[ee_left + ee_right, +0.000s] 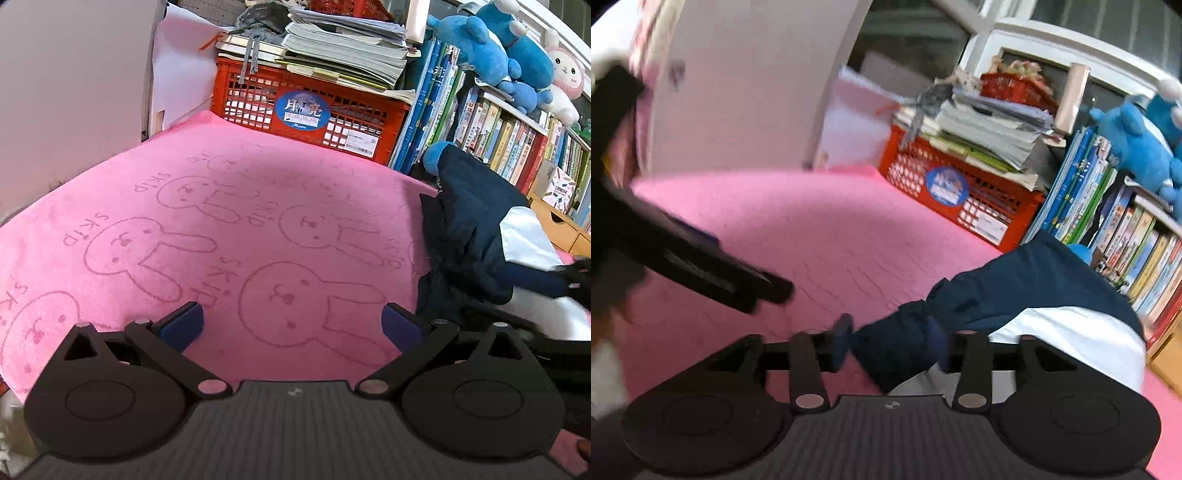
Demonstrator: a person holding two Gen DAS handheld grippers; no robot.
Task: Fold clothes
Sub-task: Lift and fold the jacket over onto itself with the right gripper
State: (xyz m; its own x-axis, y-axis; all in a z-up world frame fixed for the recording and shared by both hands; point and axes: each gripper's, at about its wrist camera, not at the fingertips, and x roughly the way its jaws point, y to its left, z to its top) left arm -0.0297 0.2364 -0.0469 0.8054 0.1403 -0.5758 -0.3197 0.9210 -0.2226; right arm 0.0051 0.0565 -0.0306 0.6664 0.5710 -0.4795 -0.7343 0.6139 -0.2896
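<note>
The navy-and-white garment (1027, 295) lies bunched at the right edge of the pink towel (229, 229), its dark hem between the right gripper (892, 343) jaws, apparently clamped, so pull it flat toward centre while the left gripper (291, 325) waits released.

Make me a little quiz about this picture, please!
1. True or false: the left gripper holds the jacket.
2. What colour is the blanket? A green, B pink, C grey.
3. What stands behind the blanket, under the papers?

Key: 1 false, its jaws are open and empty. 2 B. 3 A red crate.
</note>
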